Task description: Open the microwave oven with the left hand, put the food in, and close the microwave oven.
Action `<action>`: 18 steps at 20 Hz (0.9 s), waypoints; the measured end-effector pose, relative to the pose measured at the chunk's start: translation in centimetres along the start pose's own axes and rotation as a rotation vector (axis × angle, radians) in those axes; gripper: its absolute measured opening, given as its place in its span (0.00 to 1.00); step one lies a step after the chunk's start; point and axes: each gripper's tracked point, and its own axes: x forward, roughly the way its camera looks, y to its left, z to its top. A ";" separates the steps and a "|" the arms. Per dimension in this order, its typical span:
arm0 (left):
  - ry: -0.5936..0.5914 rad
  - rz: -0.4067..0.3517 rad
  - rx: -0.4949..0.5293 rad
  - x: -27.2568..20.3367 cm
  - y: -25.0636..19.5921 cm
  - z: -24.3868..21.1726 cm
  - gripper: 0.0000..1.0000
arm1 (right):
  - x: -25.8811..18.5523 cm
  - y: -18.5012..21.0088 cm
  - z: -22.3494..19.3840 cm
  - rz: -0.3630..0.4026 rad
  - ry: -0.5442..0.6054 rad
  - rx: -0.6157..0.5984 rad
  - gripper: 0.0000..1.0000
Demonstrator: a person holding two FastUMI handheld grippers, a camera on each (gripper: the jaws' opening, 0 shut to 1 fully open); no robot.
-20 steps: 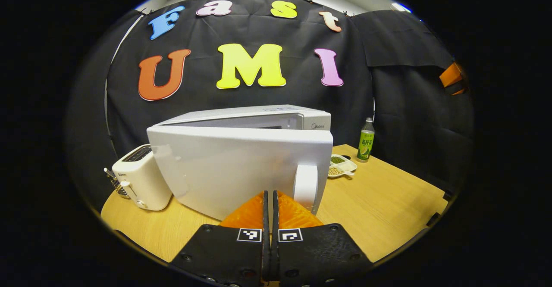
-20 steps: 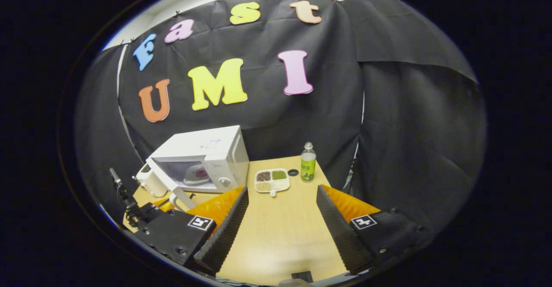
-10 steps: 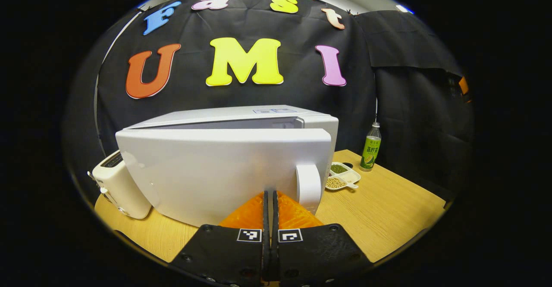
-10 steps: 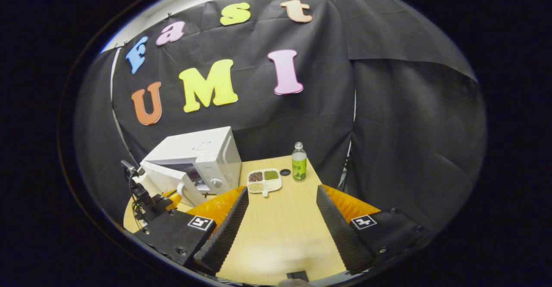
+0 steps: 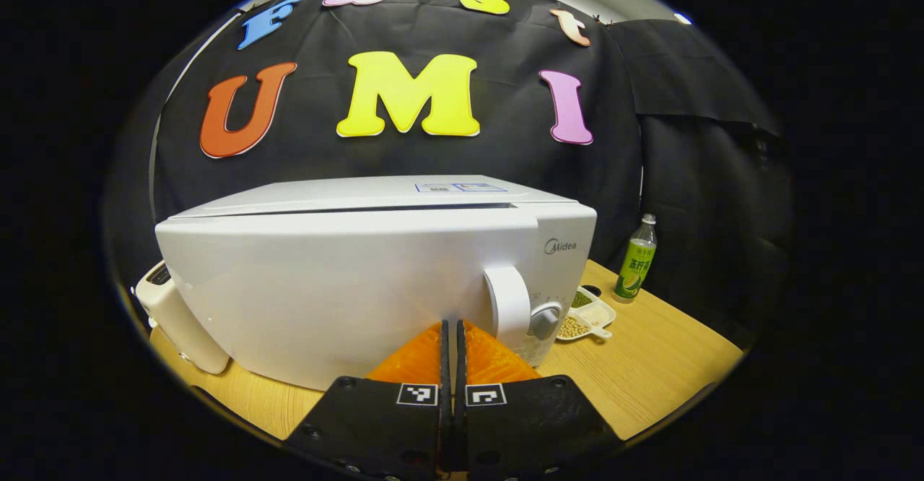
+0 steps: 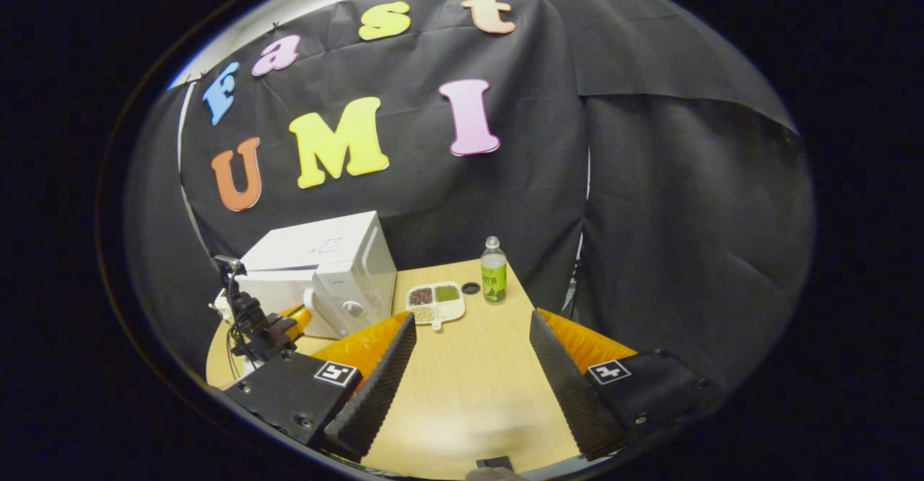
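1. Bench: light wood, carries everything; bare stretch between the right tongs' fingers in right gripper view.
2. Microwave: white, at centre of left gripper view; at 10 o'clock in right gripper view. Door nearly flush w/ the body, thin dark gap along its top edge. Handle at door's right edge, upright; knob just right of it.
3. Left tongs: at 6 o'clock in own view, fingers pressed together, nothing between them, tips up against the door's lower front, just left of the handle. In right gripper view they sit at 9 o'clock by the microwave front.
4. Right tongs: at 6 o'clock in own view, spread wide, holding nothing, above the bench, well apart from the microwave.
5. Toaster: white, at 9 o'clock in left gripper view, beside the microwave's left side.
6. Bottle: green label, upright, at 12 o'clock from the right tongs, near the back wall.
7. Food tray: white, w/ compartments of beans/grains, on bench between microwave and bottle, outside the oven.
8. Small dark round thing: betw. tray and bottle; can't tell what it is.
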 end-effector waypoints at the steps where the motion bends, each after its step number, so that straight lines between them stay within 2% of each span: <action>1: 0.002 0.015 0.001 0.3 0.1 0.0 0.00 | 0.1 -0.3 -0.1 -0.008 0.001 -0.002 1.00; 6: -0.009 0.014 -0.010 0.9 0.0 0.3 0.00 | 0.3 -0.9 -0.1 -0.018 -0.004 0.013 1.00; 7: 0.028 0.025 -0.022 0.5 0.2 -0.1 0.00 | 0.2 -0.9 -0.3 -0.020 0.000 0.015 1.00; 8: 0.004 0.028 -0.027 0.4 0.1 -0.1 0.00 | 0.3 -0.9 -0.2 -0.020 0.000 0.015 1.00; 13: 0.033 0.034 -0.017 0.2 -0.4 -0.3 0.00 | 0.1 0.2 0.2 -0.001 -0.017 0.009 1.00; 14: 0.033 0.032 -0.017 -0.3 -0.5 -0.1 0.00 | 0.1 0.4 0.4 0.005 -0.021 0.006 0.92; 15: 0.030 0.038 -0.014 -0.8 -0.4 0.1 0.00 | 0.0 0.7 0.4 0.010 -0.024 0.003 1.00; 18: 0.028 0.021 -0.020 -2.4 -1.0 0.5 0.01 | -0.3 1.5 0.9 0.025 -0.046 -0.012 1.00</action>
